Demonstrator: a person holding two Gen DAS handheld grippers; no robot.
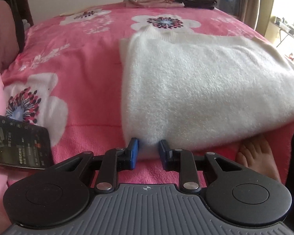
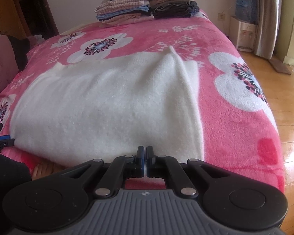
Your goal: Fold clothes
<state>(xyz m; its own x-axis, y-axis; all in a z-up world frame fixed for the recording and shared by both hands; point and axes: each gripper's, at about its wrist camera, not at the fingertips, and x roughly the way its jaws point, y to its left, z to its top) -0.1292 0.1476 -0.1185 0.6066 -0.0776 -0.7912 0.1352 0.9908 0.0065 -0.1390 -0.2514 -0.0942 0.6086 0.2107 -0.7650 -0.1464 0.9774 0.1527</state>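
White fuzzy garment (image 1: 205, 82) folded on pink blanket (image 1: 78, 58), near edge hiding toes (image 1: 252, 152)

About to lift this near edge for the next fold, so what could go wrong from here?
1. Left gripper is open around the white fleece garment's corner; lifting now raises only the right side.
2. Right gripper pinches a thin edge that may slip.
3. The phone could get swept.

Both wrist cameras sit low at the bed's (image 1: 78, 39) near edge, looking along it toward the far wall. The left view sits close behind the white garment's (image 1: 196, 82) left corner, the right behind its right corner. Both share the stacked clothes (image 2: 147, 5).
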